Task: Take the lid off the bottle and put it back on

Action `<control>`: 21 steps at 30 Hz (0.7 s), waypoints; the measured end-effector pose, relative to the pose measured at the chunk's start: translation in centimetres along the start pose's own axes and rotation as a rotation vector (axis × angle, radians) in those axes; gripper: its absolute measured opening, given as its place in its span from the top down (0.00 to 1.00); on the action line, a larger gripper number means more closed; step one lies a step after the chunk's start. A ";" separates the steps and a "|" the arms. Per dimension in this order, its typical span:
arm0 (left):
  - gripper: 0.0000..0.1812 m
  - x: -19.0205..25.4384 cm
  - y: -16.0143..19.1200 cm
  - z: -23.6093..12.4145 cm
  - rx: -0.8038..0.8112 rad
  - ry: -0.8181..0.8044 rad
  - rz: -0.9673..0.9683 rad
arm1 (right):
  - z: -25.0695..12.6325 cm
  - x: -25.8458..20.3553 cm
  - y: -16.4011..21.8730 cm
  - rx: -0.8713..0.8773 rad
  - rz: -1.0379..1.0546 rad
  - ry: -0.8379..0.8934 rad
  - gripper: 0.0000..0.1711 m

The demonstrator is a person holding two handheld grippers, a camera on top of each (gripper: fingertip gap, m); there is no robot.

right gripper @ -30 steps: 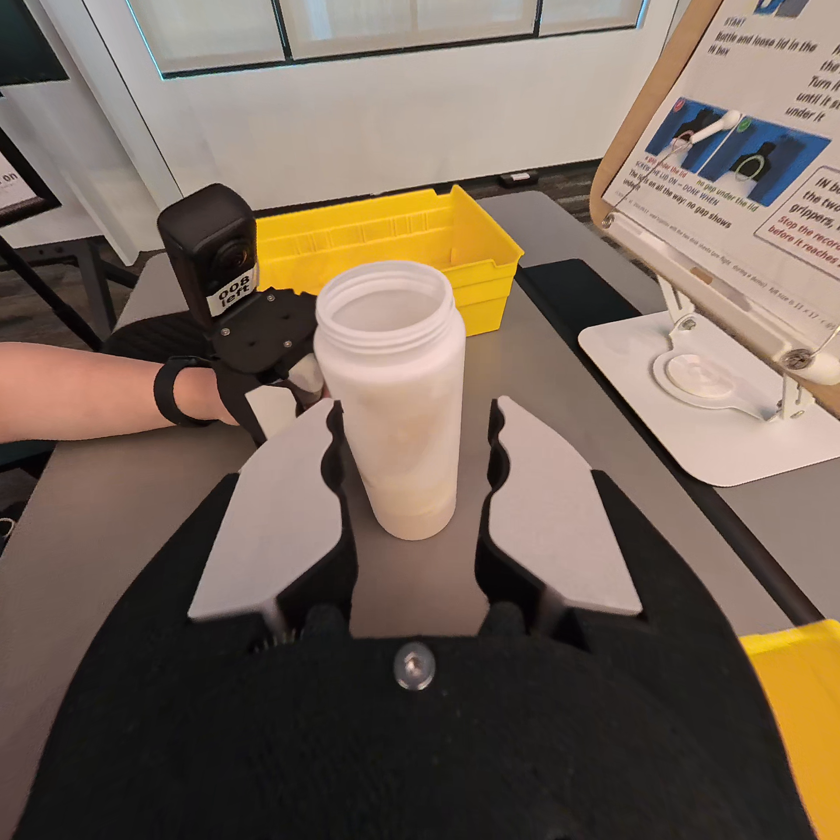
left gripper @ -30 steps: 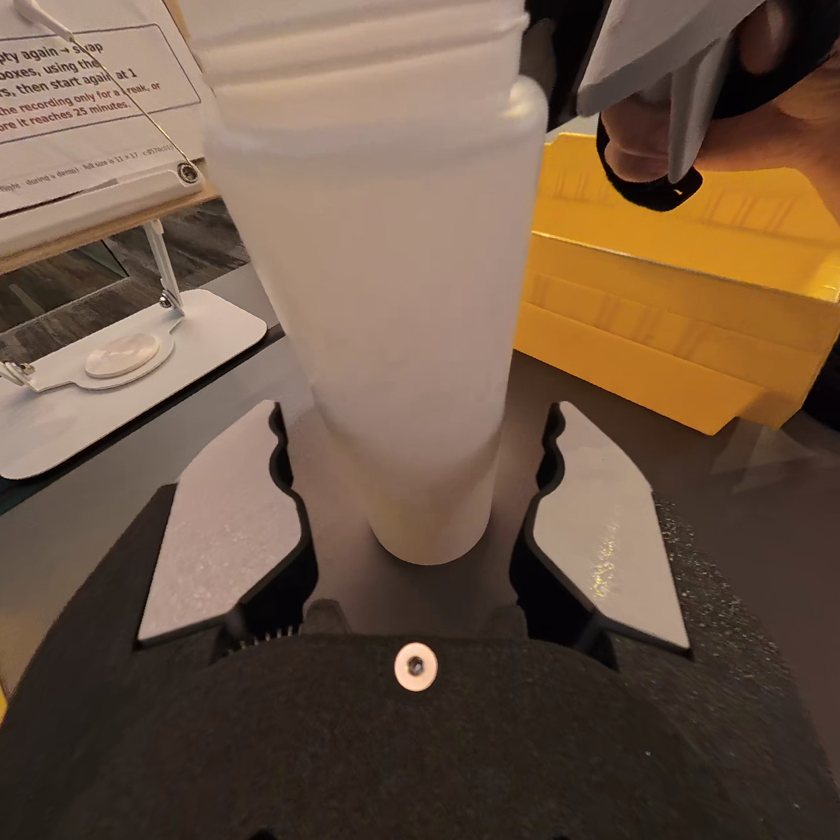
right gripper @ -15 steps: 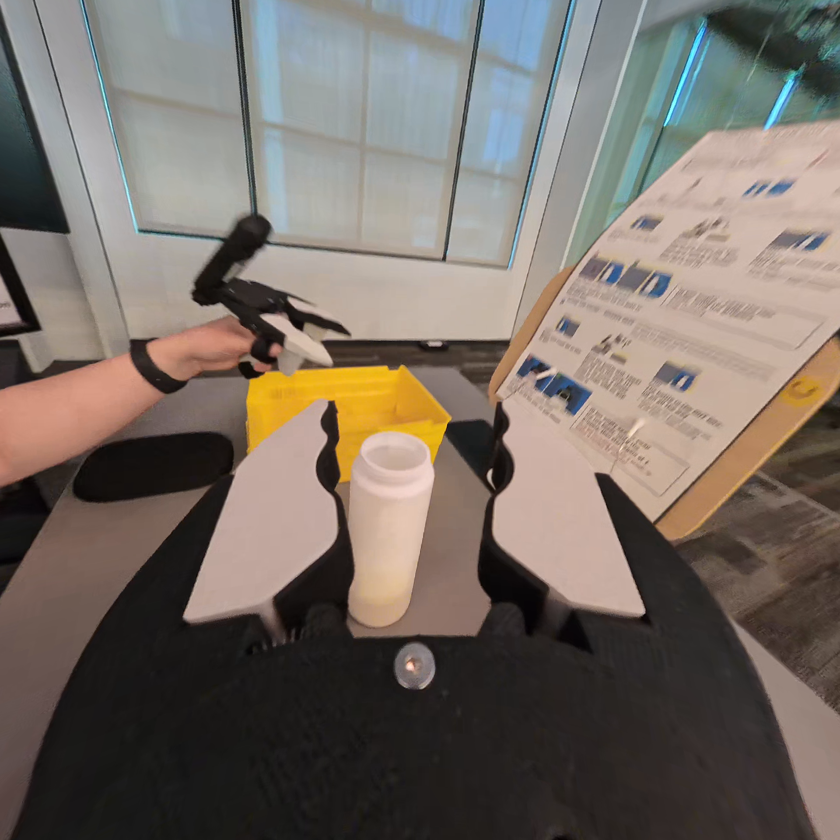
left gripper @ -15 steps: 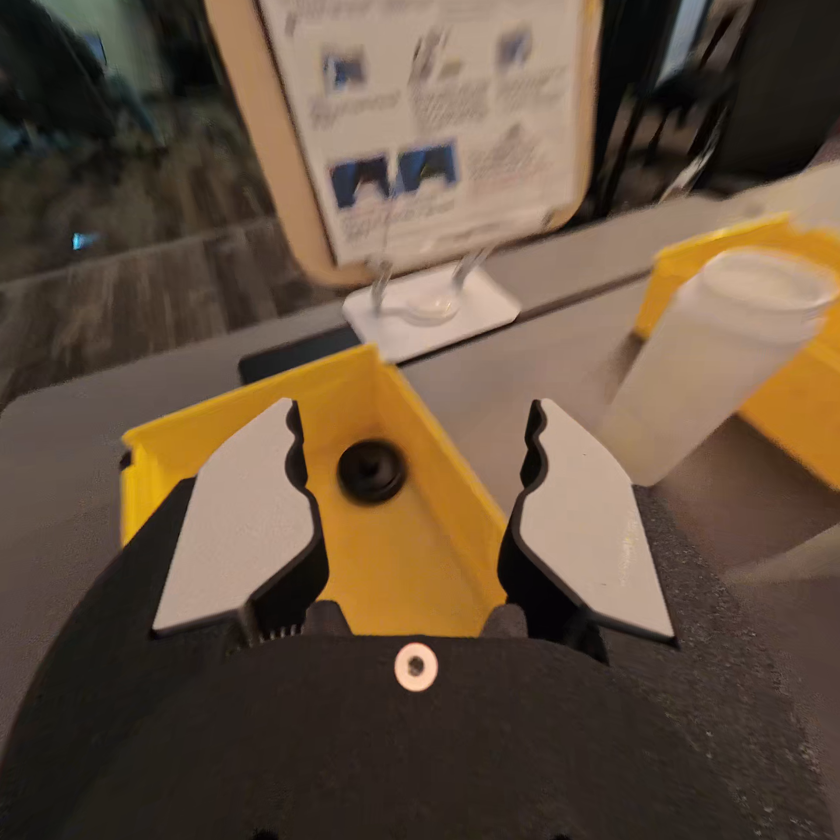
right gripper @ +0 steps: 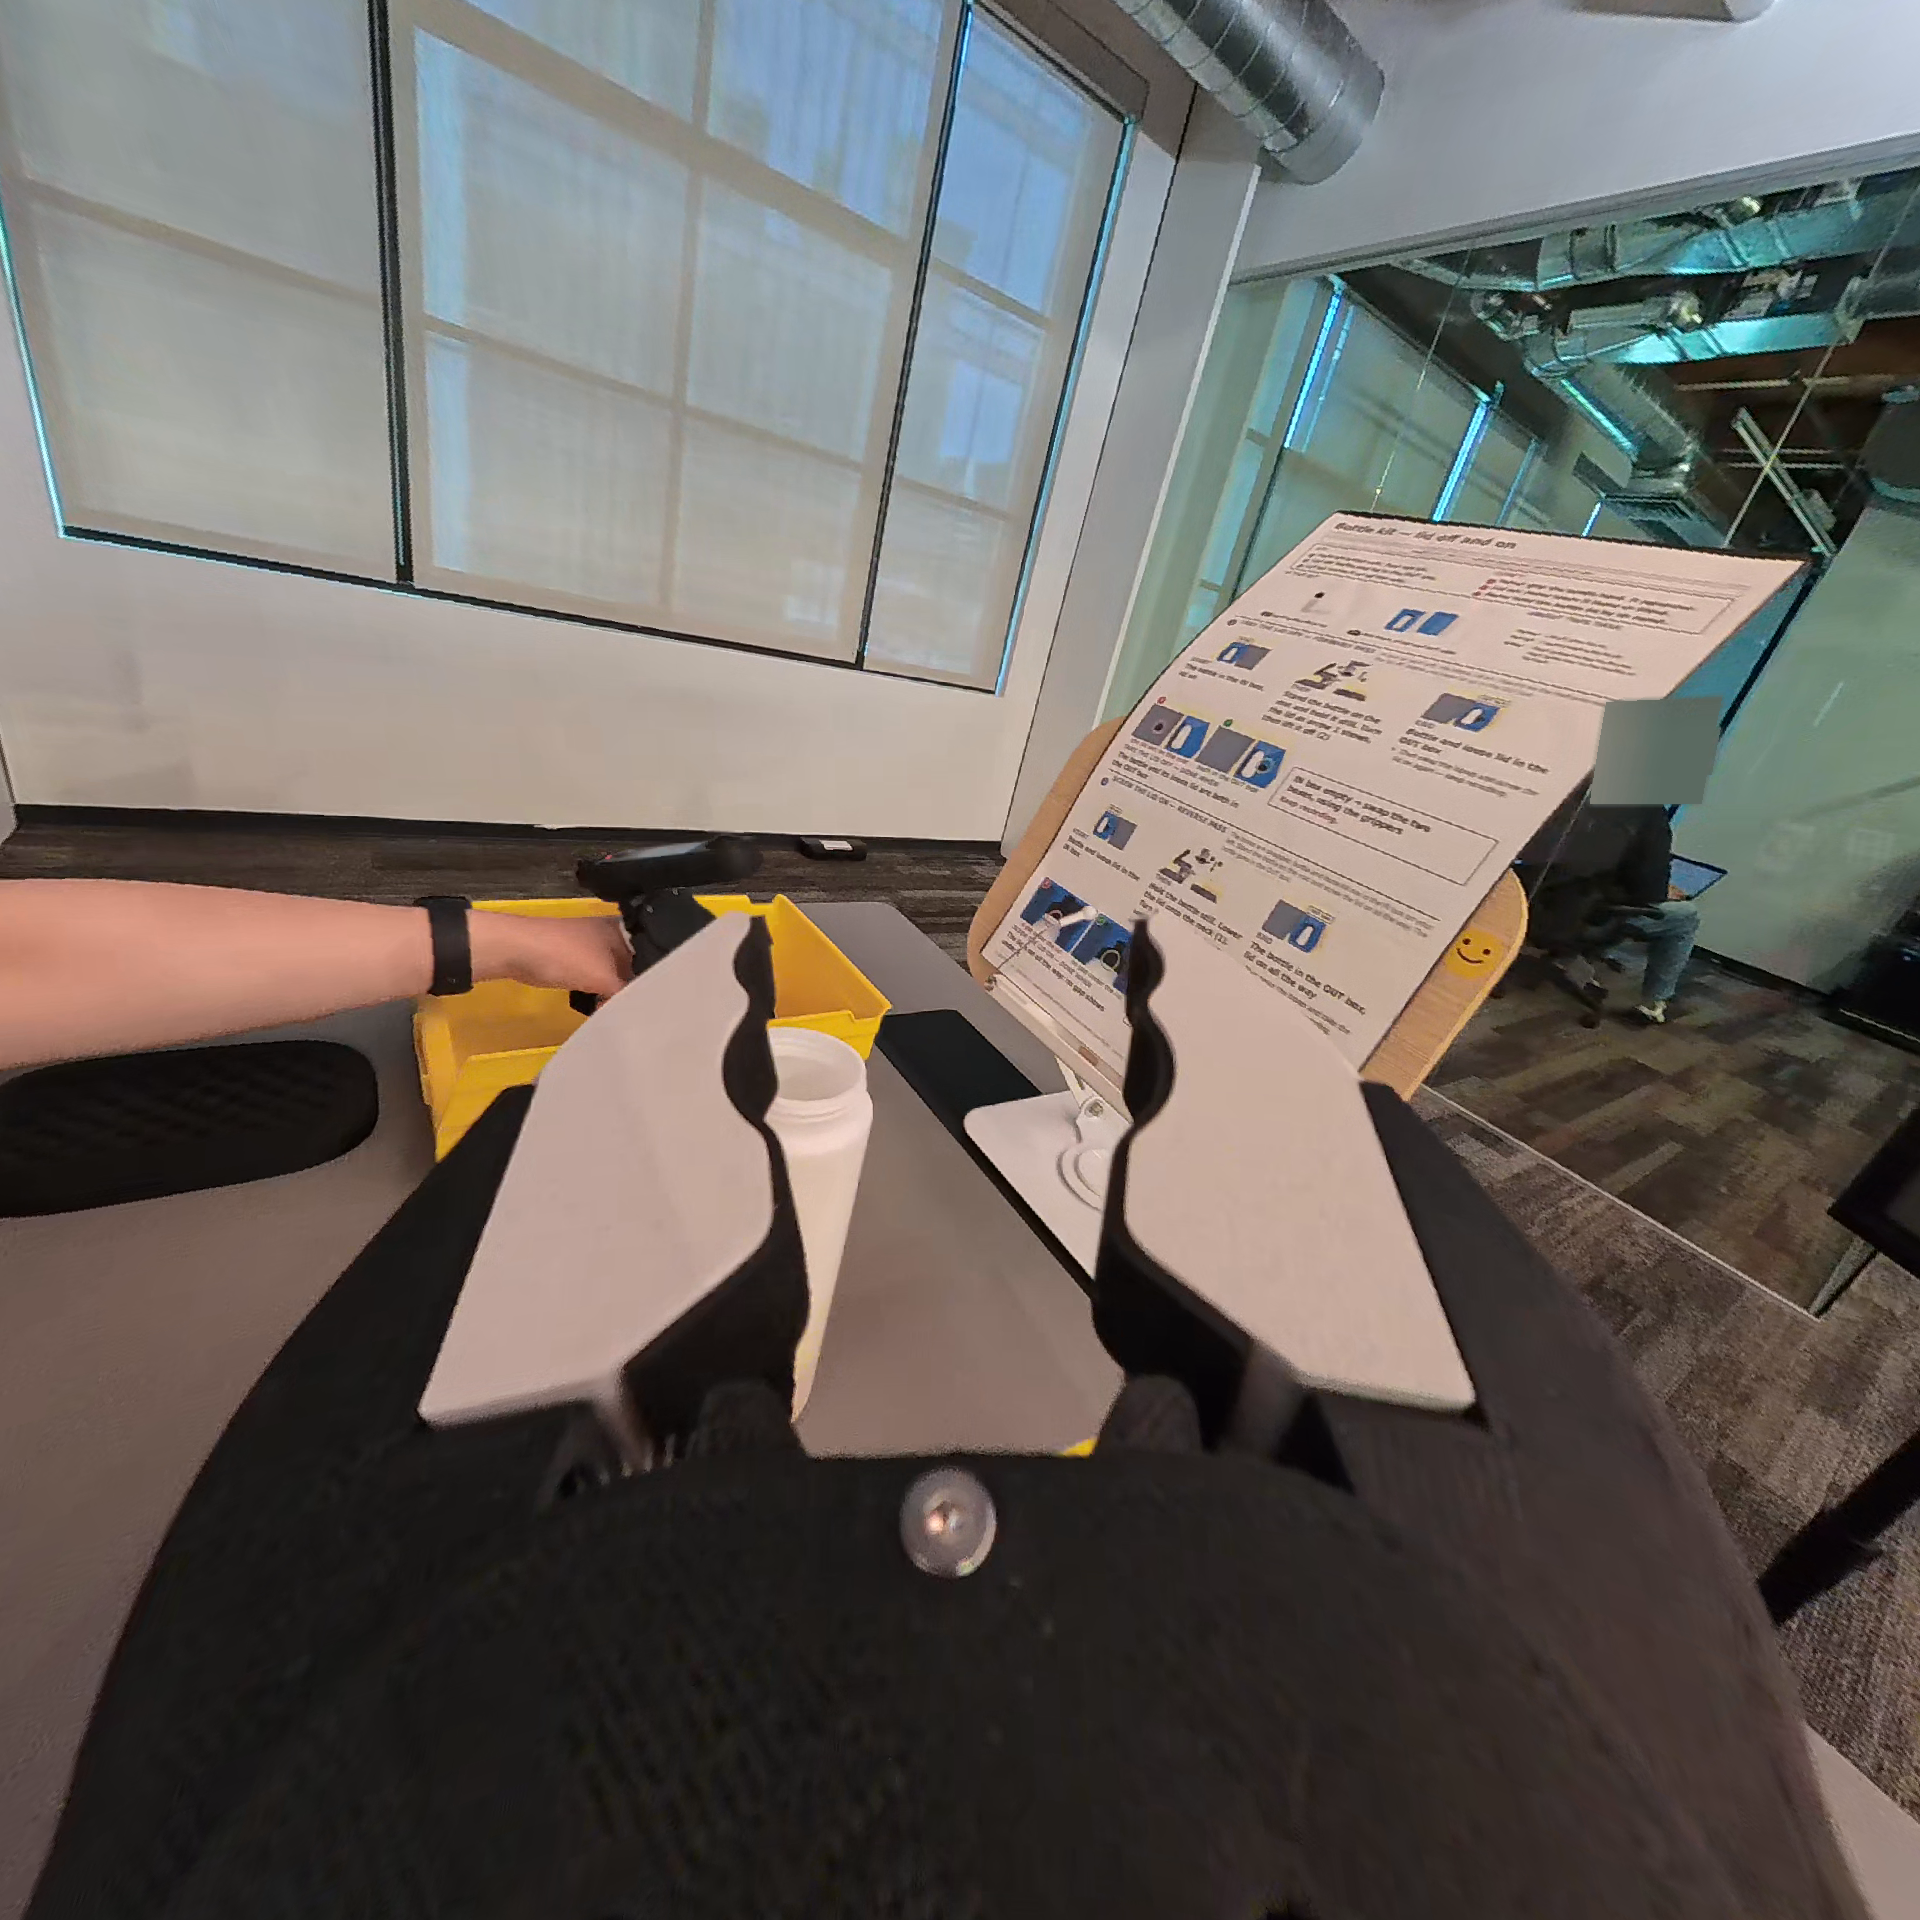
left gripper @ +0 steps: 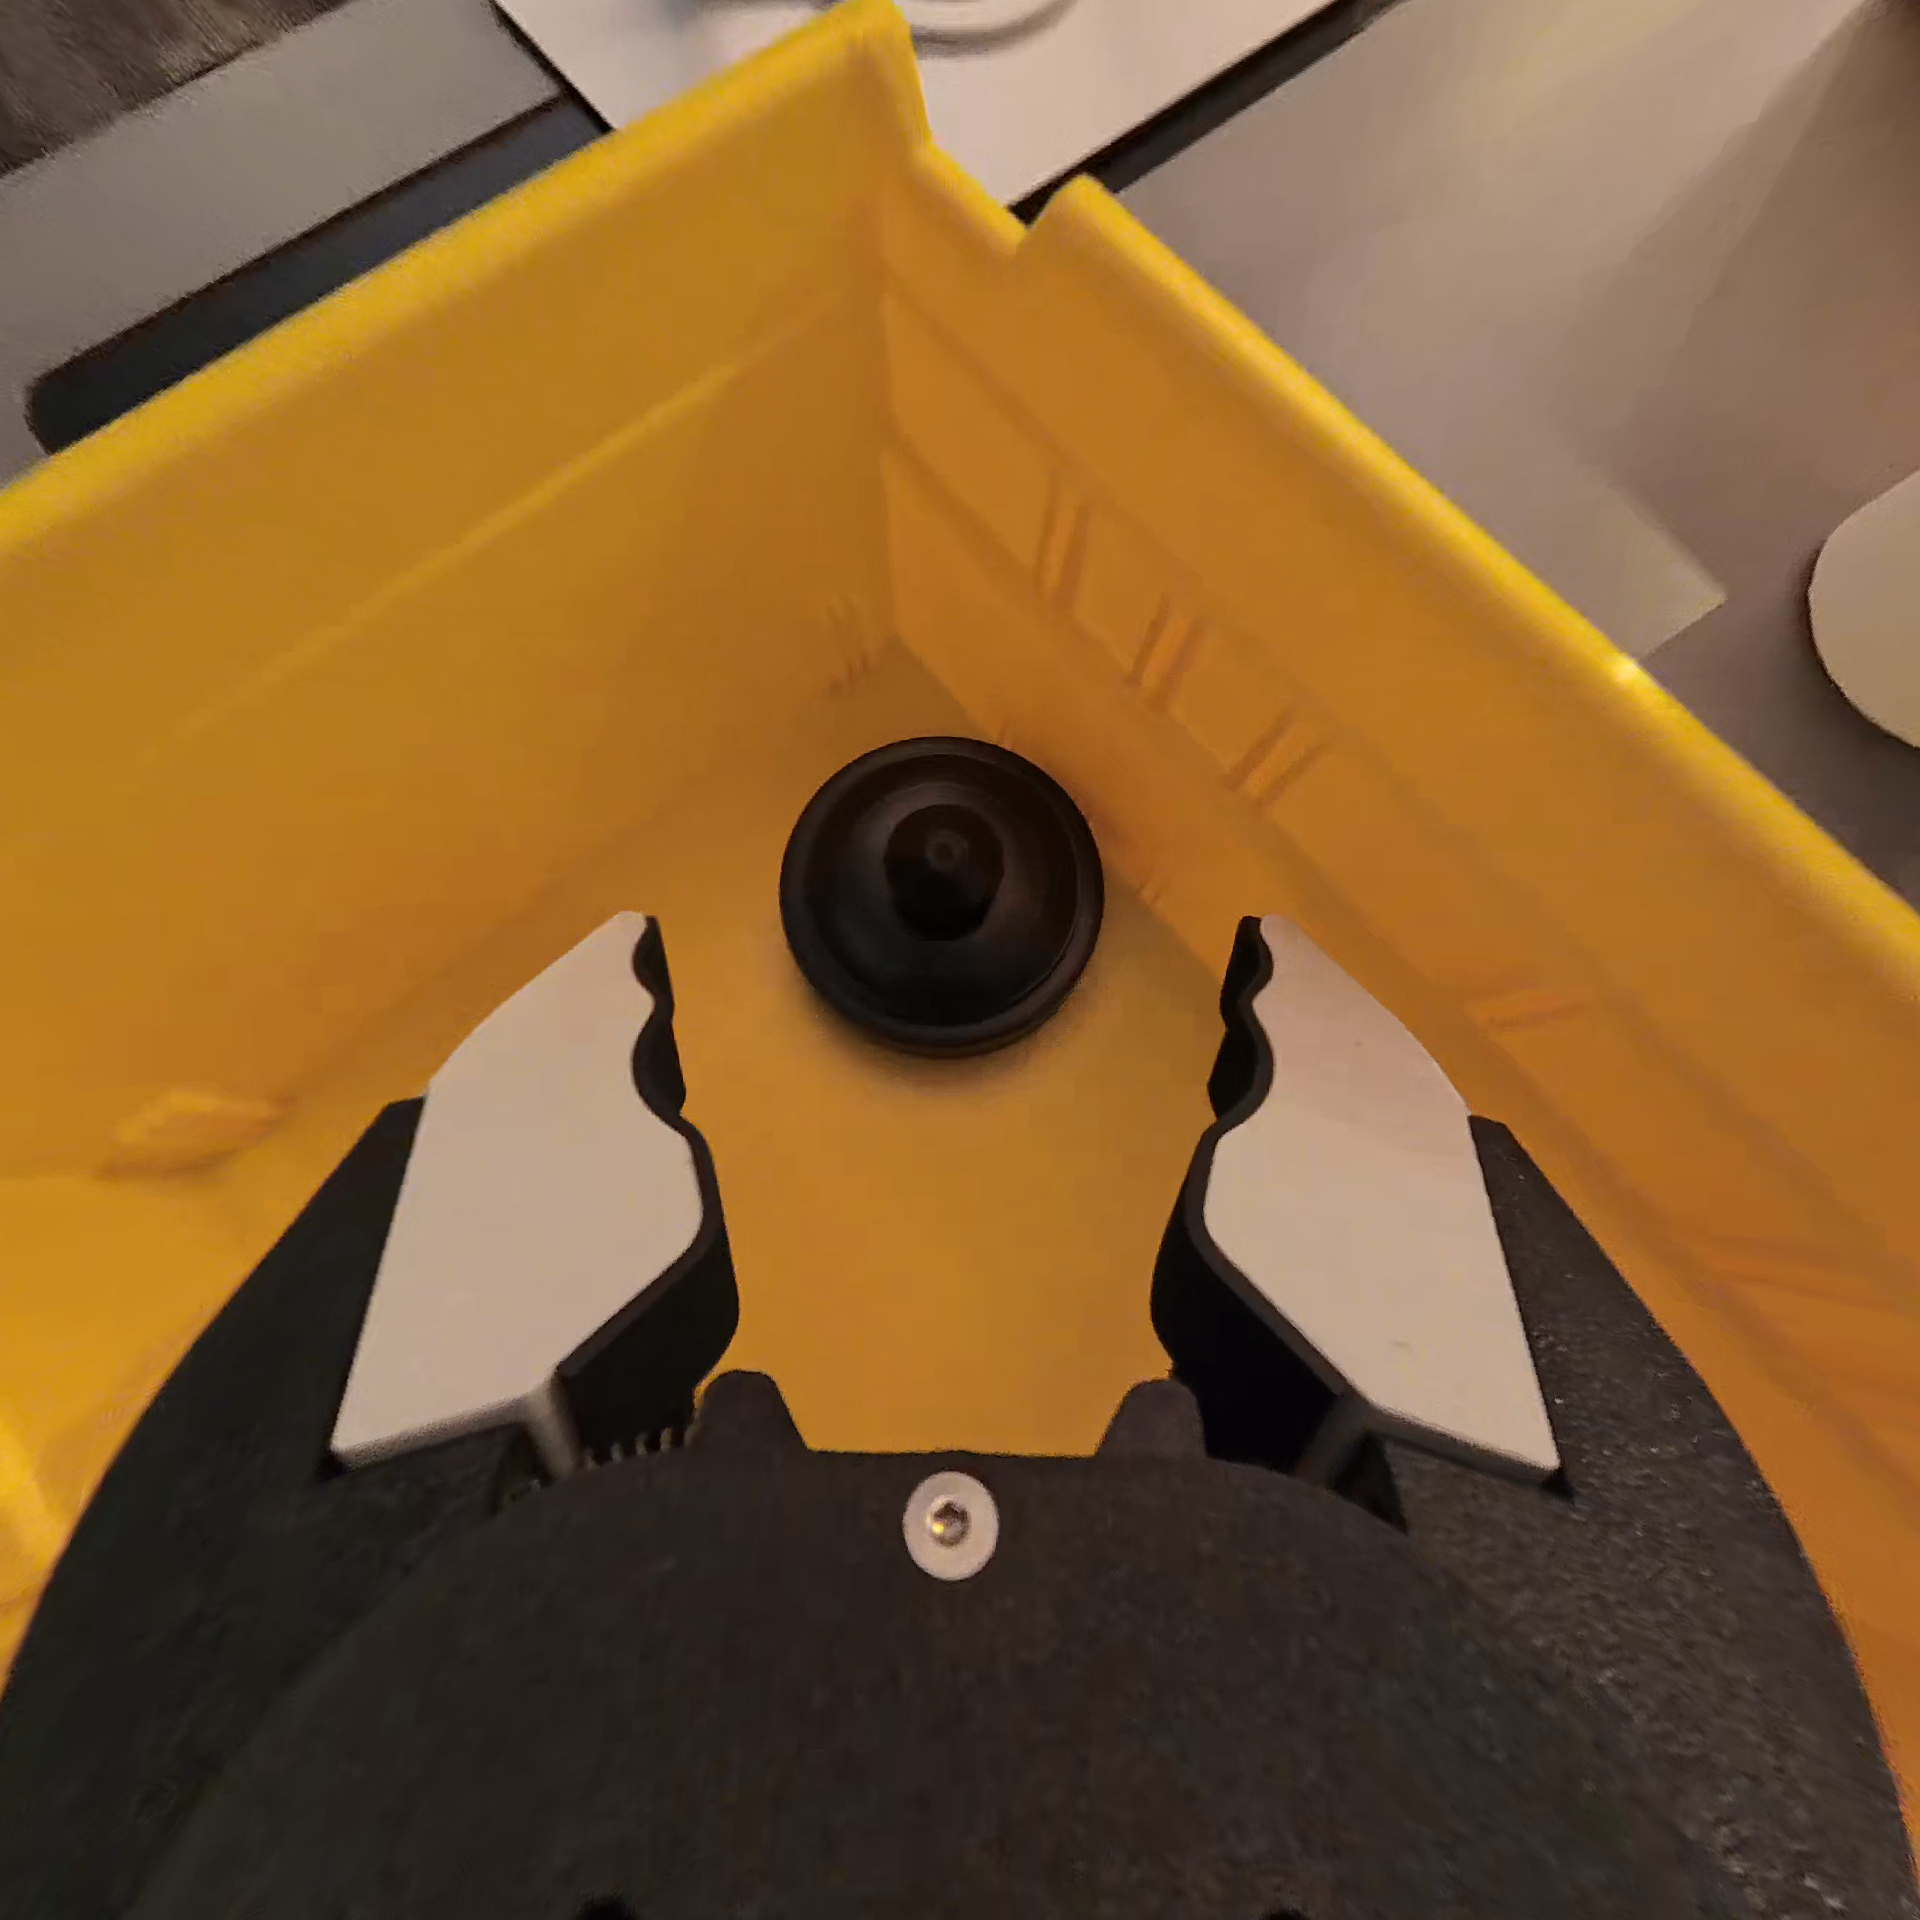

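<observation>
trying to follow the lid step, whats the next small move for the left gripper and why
Probably ease the left gripper forward and down so its open jaws straddle the black lid, then close. The lid lies in the corner of the yellow bin, just beyond the fingertips, and the white bottle stands uncapped.

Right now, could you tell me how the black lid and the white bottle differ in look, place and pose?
The lid is black, low and round, while the bottle is white, tall and cylindrical. The lid lies in a corner of the yellow bin, whereas the bottle stands upright on the grey table outside it. The open left gripper hovers by the lid; the bottle stands ungripped. Neither is held.
</observation>
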State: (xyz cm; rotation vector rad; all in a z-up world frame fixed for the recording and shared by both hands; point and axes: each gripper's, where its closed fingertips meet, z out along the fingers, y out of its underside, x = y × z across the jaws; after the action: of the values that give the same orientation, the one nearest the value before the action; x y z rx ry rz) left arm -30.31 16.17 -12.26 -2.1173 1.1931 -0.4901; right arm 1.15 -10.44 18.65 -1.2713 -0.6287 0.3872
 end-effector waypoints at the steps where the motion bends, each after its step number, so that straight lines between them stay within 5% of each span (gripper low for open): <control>1: 0.46 -0.1 0.1 0.3 -0.009 -0.002 0.006 | 0.0 0.2 0.1 -0.006 0.002 0.005 0.61; 12: 0.56 -0.4 1.4 2.7 -0.046 0.008 0.033 | 0.9 0.4 2.0 -0.082 0.002 0.002 0.61; 21: 0.62 -1.8 0.8 0.2 -0.042 -0.092 0.025 | 1.6 0.0 2.7 -0.112 0.003 -0.021 0.61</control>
State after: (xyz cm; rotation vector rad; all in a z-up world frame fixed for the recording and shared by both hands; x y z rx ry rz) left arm -31.59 17.47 -12.94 -2.1341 1.1855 -0.3558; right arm 0.33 -8.56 16.28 -1.3769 -0.6743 0.3729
